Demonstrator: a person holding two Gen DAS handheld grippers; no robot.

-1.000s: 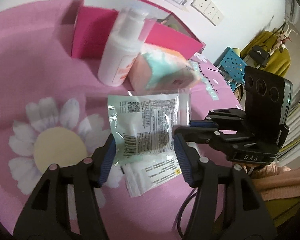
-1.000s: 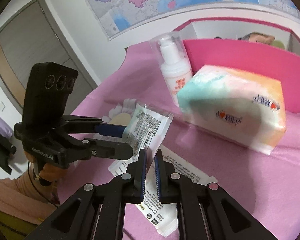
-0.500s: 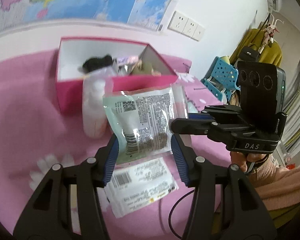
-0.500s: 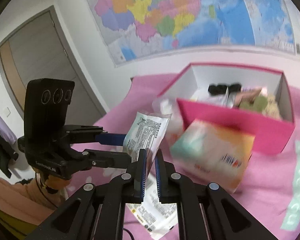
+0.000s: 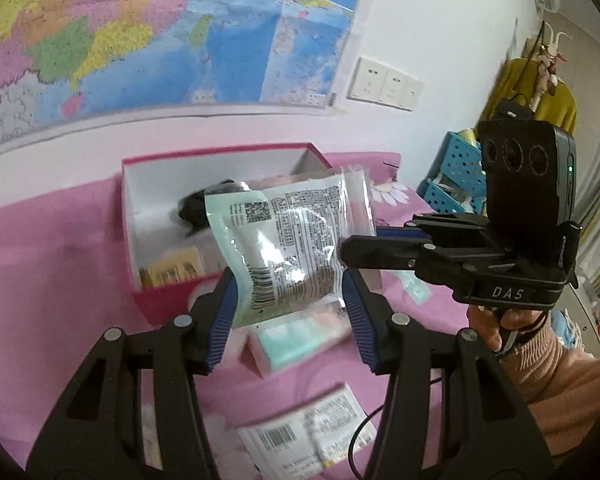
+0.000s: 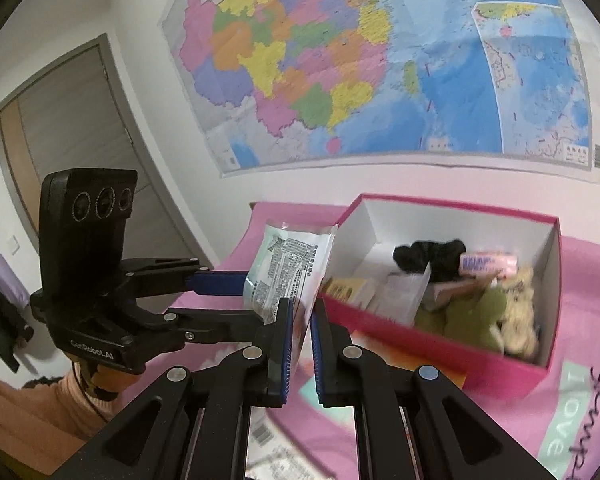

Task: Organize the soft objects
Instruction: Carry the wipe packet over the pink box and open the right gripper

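Holding the packet (image 5: pixel 288 244) aloft with both tools: my left tool (image 5: pixel 288 312) clamps its two side edges, my right tool (image 6: pixel 300 344) is pinched tight on one edge. It hangs before the pink box (image 6: pixel 440 344), presumably to keep the limp packet flat for dropping in.

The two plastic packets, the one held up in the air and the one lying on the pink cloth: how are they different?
The held packet hangs in the air in front of the pink box, gripped by the left gripper and the right gripper; the lying packet rests flat on the cloth, untouched. The held packet looks puffy and mint green at its edge; the lying packet looks flat and mostly white. Both are shiny printed plastic with a barcode.
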